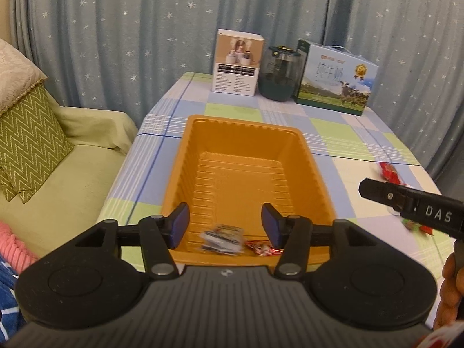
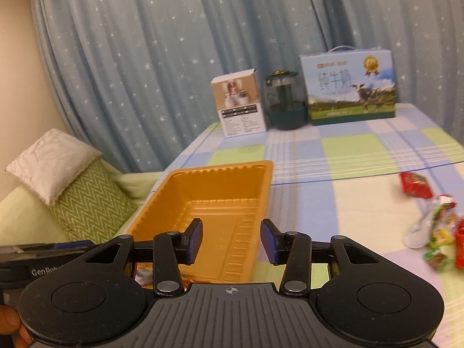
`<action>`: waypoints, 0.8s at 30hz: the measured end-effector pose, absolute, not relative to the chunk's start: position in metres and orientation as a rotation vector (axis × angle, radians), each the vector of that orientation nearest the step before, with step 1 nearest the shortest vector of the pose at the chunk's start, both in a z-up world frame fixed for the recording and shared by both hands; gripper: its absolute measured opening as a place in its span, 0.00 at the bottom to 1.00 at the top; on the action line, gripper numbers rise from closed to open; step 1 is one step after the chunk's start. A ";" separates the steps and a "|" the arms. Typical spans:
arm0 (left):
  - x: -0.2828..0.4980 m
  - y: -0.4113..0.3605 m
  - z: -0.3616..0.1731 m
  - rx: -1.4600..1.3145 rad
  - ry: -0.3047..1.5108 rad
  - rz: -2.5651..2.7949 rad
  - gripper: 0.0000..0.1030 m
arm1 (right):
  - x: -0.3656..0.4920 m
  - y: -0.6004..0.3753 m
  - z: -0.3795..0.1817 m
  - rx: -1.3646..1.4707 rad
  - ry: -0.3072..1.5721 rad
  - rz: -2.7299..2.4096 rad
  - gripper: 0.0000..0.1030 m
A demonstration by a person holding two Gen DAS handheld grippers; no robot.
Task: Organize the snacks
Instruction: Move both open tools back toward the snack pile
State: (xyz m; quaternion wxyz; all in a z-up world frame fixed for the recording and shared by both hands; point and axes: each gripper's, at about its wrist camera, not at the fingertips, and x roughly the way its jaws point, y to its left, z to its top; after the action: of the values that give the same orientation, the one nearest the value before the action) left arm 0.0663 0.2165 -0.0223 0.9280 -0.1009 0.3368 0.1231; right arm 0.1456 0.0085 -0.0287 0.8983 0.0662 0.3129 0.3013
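While I hold both claws above the checked tablecloth (image 1: 333, 133), my left gripper (image 1: 225, 226) stands part-open with nothing between its blue pads. Below it, the orange plastic tray (image 1: 240, 174) lies with its long axis running away from me toward the star-print curtain (image 1: 145, 29). 2 wrapped snacks rest at the tray's near end: a dark packet (image 1: 221, 237) and a red candy (image 1: 262, 248), just beside each other. My right gripper (image 2: 231, 240) is also part-open and empty. Loose snacks (image 2: 440, 232) lie on the cloth to the right.
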 end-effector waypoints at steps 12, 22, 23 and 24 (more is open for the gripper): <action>0.067 0.156 0.004 -0.191 0.662 0.156 0.70 | 0.117 -0.081 -0.011 0.153 0.645 0.428 0.45; 0.075 0.096 0.028 -0.176 0.620 0.028 0.83 | 0.094 -0.159 0.003 0.159 0.627 0.253 0.56; 0.077 0.090 0.029 -0.174 0.617 0.016 0.83 | 0.093 -0.166 0.003 0.158 0.624 0.240 0.57; 0.079 0.084 0.030 -0.173 0.616 0.004 0.85 | 0.092 -0.172 0.003 0.160 0.623 0.226 0.57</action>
State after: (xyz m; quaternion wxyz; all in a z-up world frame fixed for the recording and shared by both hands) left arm 0.0786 0.0843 0.0295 0.9493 -0.0848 0.3026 0.0022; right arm 0.0923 -0.1721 0.0028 0.9424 0.0786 0.3054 0.1111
